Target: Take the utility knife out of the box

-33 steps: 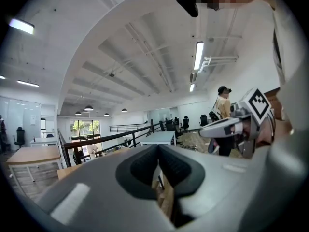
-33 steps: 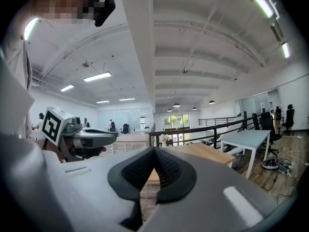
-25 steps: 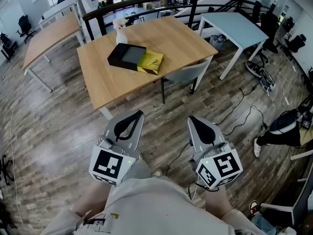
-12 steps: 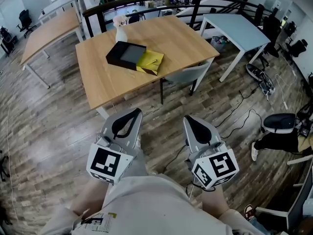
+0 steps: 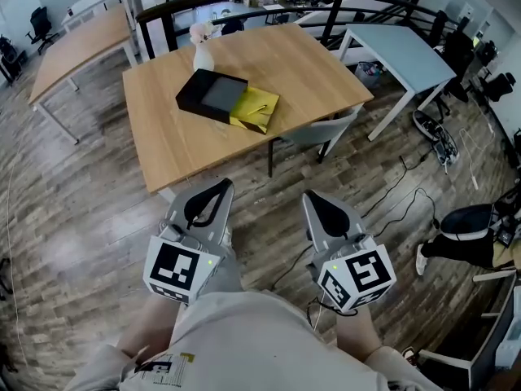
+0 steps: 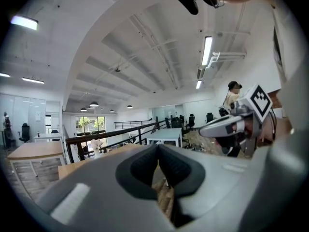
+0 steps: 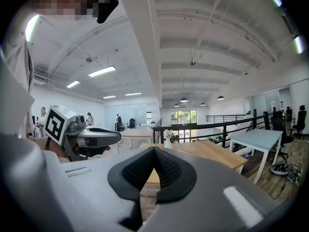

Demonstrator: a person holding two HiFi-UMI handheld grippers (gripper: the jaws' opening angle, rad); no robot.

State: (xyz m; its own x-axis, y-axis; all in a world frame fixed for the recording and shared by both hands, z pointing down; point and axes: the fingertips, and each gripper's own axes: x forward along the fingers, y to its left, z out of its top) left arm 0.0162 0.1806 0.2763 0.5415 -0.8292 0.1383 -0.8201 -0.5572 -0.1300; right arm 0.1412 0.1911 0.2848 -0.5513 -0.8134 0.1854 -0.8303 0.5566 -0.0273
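Both left tool (image 5: 221, 184) and right tool (image 5: 309, 195) are closed, empty; a chair (image 5: 321, 129) stands before the table's (image 5: 163, 133) black box (image 5: 213, 96).

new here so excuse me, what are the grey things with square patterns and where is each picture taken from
A person holds a gripper in each hand; the patterned cubes are part of them. The head view looks down from the person's head on the left gripper and right gripper. The other two views ride on each gripper, looking along its jaws. Both are shut and empty. A wooden table carries a black box, a yellow packet against it and a white vase.
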